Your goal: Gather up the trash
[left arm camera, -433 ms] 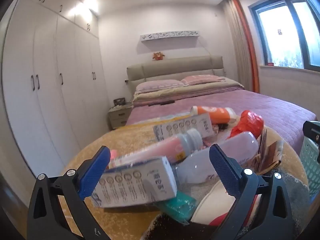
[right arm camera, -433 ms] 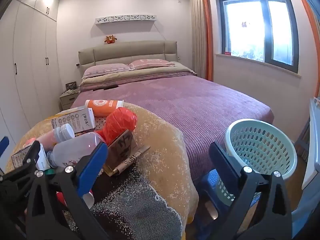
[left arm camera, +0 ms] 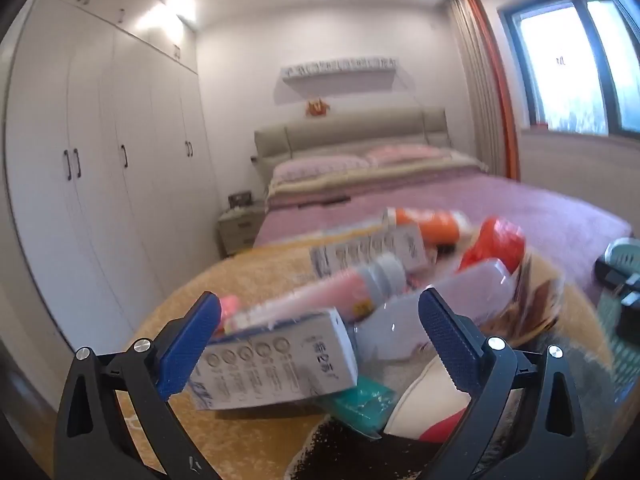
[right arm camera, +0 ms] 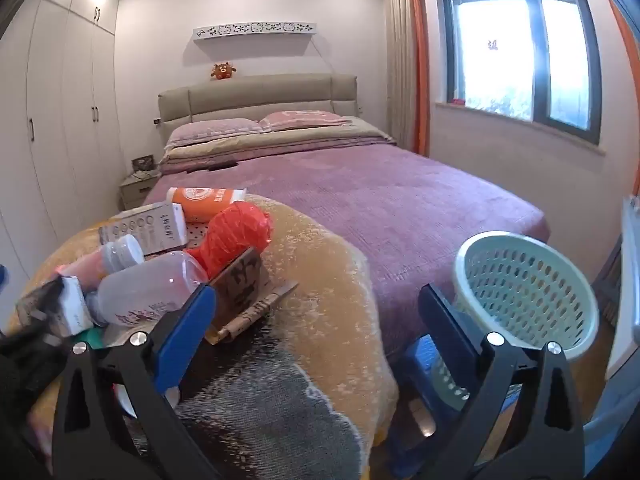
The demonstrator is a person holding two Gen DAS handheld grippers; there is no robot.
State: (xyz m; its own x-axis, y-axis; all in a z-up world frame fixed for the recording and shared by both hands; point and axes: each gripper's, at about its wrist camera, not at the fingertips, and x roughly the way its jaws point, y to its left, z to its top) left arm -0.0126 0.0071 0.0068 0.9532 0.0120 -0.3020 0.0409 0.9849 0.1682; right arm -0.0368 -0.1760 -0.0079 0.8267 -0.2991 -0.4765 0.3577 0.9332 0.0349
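A pile of trash lies on a table under a yellow cloth [right arm camera: 320,264]. It holds a white carton [left arm camera: 276,360], a pink bottle [left arm camera: 320,296], a clear bottle [left arm camera: 440,308], a second carton [left arm camera: 368,252], an orange tube [left arm camera: 432,224], a red crumpled bag [left arm camera: 496,240] and a teal wrapper [left arm camera: 360,404]. My left gripper [left arm camera: 320,340] is open, its jaws on either side of the near white carton, not closed on it. My right gripper [right arm camera: 316,332] is open and empty above the table's right edge. A pale green basket [right arm camera: 528,288] stands to its right.
A bed with a purple cover [right arm camera: 380,200] lies behind the table. White wardrobes [left arm camera: 100,180] line the left wall. A nightstand [left arm camera: 240,228] stands by the bed. A blue stool [right arm camera: 420,360] sits under the basket. A window [right arm camera: 520,56] is at right.
My left gripper has moved slightly forward and down toward the near white carton. The right gripper has barely moved.
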